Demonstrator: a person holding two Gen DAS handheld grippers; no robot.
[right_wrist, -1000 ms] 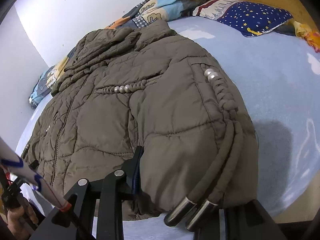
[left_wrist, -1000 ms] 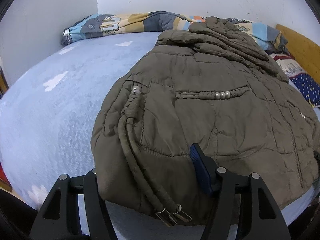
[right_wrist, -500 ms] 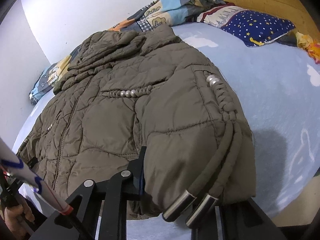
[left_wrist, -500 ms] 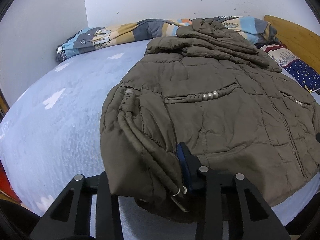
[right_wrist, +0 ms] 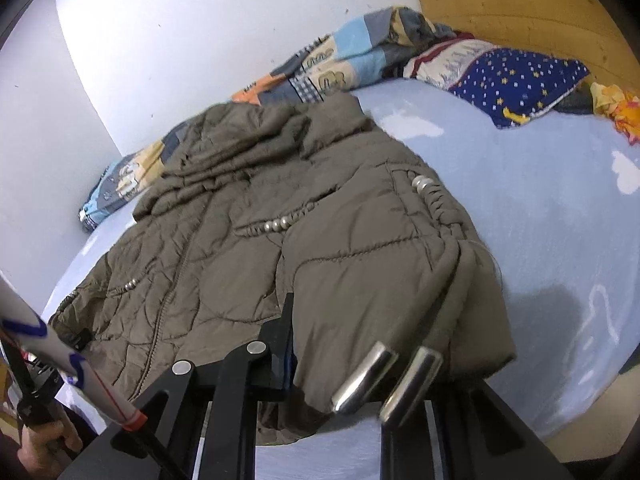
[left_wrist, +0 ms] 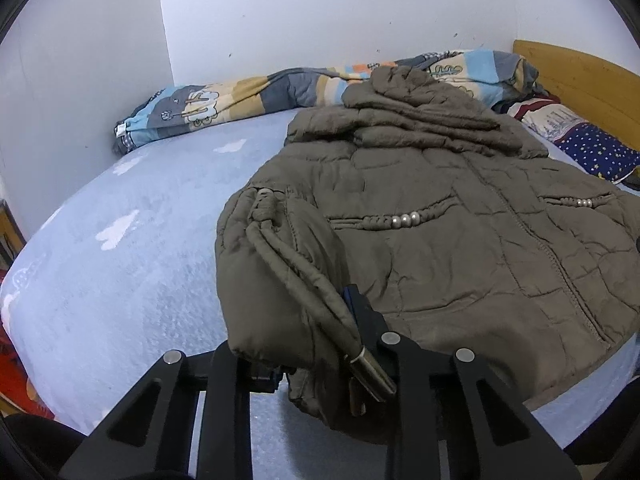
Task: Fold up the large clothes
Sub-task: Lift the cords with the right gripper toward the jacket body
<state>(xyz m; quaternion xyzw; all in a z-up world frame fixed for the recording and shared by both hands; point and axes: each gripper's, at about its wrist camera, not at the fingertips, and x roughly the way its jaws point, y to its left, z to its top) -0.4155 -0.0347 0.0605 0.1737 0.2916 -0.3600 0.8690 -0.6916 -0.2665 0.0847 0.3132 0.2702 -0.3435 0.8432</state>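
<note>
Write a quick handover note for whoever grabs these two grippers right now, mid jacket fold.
Left gripper: jaws closing, pinching the jacket at one hem corner.
Right gripper: jaws closing, on the other hem corner, by the cord tips.
Jacket lies front up on the bed, hood toward the wall.
Done: both corners gripped.
Left: probably carry the hem toward the hood, then finish folding.

The jacket (left_wrist: 460,248) hem bunches over both claws, hiding the left claw's (left_wrist: 304,360) left pad and the right claw's (right_wrist: 360,364) right pad. At three o'clock the pillow (left_wrist: 596,152) is cut off.
</note>
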